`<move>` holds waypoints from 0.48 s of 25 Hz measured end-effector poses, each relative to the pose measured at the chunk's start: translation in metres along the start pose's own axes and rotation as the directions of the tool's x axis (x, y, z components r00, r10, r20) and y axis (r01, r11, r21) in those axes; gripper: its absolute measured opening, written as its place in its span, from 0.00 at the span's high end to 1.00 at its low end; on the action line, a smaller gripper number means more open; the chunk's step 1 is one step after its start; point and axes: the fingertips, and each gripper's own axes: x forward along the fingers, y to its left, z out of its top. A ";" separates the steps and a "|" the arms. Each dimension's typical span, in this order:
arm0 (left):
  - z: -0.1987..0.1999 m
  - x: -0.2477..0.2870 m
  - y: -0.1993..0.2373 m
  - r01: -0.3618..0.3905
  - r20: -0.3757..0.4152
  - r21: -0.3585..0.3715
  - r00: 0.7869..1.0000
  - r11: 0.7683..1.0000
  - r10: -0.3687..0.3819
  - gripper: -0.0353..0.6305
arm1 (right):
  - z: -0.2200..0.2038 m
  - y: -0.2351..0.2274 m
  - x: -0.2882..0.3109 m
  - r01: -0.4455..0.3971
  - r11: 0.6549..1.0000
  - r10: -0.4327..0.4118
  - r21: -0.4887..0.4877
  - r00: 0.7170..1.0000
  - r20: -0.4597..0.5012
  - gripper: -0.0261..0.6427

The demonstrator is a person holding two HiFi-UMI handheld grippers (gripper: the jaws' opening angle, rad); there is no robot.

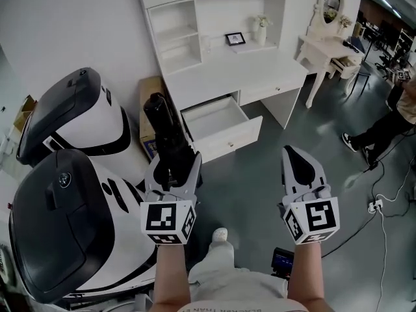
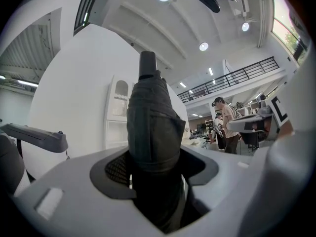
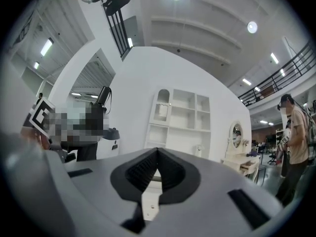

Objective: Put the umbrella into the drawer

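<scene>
We judge this the carrying step: our left tool (image 1: 171, 168) is clamped on the folded black umbrella (image 1: 162, 125), held short of the open drawer (image 1: 229, 139) in the white shelf unit (image 1: 221, 77). Our right tool (image 1: 300, 168) is closed, empty. Next we must bring the umbrella over the drawer and lower it in lengthwise.

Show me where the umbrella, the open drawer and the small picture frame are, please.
umbrella (image 1: 166, 132), head view, the middle of its folded black canopy.
drawer (image 1: 227, 140), head view, its white front panel.
picture frame (image 1: 235, 39), head view, the centre of the frame on the shelf.
</scene>
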 end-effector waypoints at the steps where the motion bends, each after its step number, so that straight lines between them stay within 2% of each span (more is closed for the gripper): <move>1: -0.003 0.011 0.005 0.001 -0.006 -0.004 1.000 1.000 -0.001 0.54 | -0.003 -0.003 0.011 0.002 1.000 -0.002 0.000 1.000 -0.007 0.95; 5: -0.020 0.052 0.028 0.014 -0.022 -0.021 1.000 1.000 -0.014 0.54 | -0.017 -0.009 0.052 0.015 1.000 -0.015 -0.006 0.999 -0.031 0.95; 12: -0.025 0.127 0.064 0.056 -0.020 -0.025 0.998 0.998 -0.056 0.54 | -0.022 -0.021 0.129 0.033 0.999 -0.034 -0.020 0.998 -0.052 0.95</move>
